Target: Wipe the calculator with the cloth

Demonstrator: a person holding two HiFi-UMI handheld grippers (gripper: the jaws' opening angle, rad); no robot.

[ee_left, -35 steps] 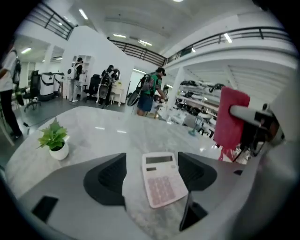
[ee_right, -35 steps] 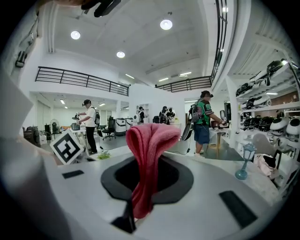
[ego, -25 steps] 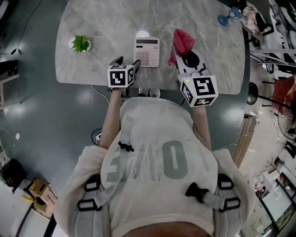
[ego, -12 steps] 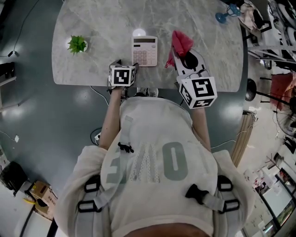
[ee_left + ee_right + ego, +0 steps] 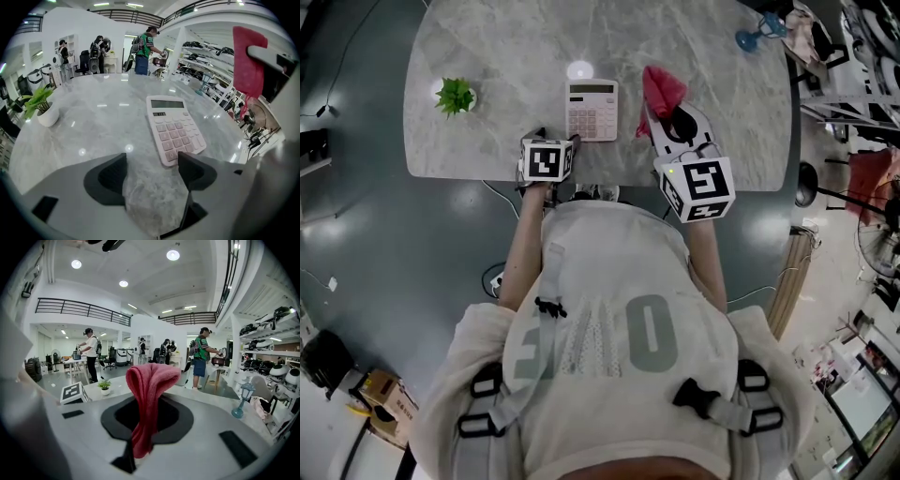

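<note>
A pale pink calculator [image 5: 592, 110] [image 5: 174, 127] lies flat on the grey marble table [image 5: 506, 56], near its front edge. My left gripper [image 5: 549, 139] [image 5: 150, 171] hovers low just left of and in front of the calculator, open, with only bare tabletop between its jaws. The right jaw's tip is close to the calculator's near corner. My right gripper [image 5: 672, 120] [image 5: 145, 416] is shut on a red cloth [image 5: 661, 89] [image 5: 147, 399] [image 5: 247, 63]. It holds the cloth raised to the right of the calculator, with the cloth folded over and hanging from the jaws.
A small potted plant [image 5: 455, 95] [image 5: 40, 105] stands at the table's left. A blue lantern-like ornament [image 5: 755, 33] [image 5: 241, 399] stands at the far right. The table's front edge runs just under both grippers. People and desks are far behind.
Both grippers keep almost the same places. The left gripper has levelled, so its jaws now hide behind its marker cube in the head view. The cloth stays gripped.
</note>
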